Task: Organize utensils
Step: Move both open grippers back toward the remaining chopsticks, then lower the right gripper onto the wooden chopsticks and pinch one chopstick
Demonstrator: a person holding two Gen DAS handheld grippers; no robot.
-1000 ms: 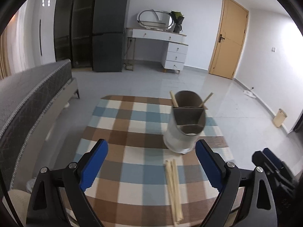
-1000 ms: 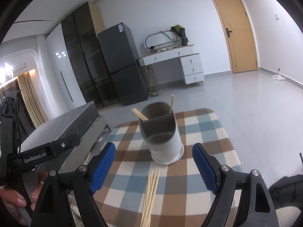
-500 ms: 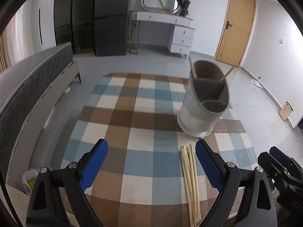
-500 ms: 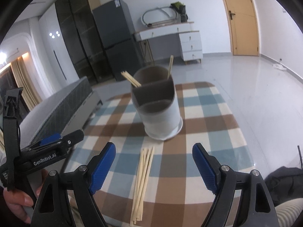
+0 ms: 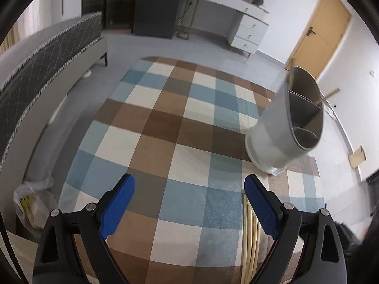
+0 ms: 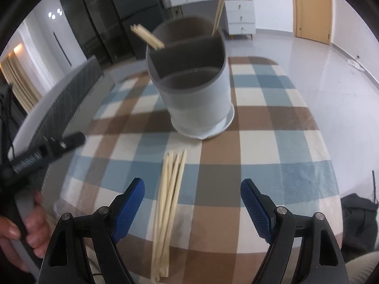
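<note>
We found the chopsticks (image 6: 169, 209) bundled on the checked desk (image 6: 272, 142), just near of the divided utensil holder (image 6: 191, 87). Their long axis ran near-to-far, far tips toward the holder. The right tool (image 6: 189, 204), jaws wide and empty, straddled them; the left tool (image 5: 187, 204), also wide and empty, sat left of them. We judged the right nearer.

You are looking at pale wooden chopsticks (image 6: 169, 203) lying on a matt checked woven cloth (image 6: 272, 123), beside a smooth matt grey plastic holder (image 6: 194, 90); your gripper pads (image 6: 129, 209) are showing textured blue rubber.
</note>
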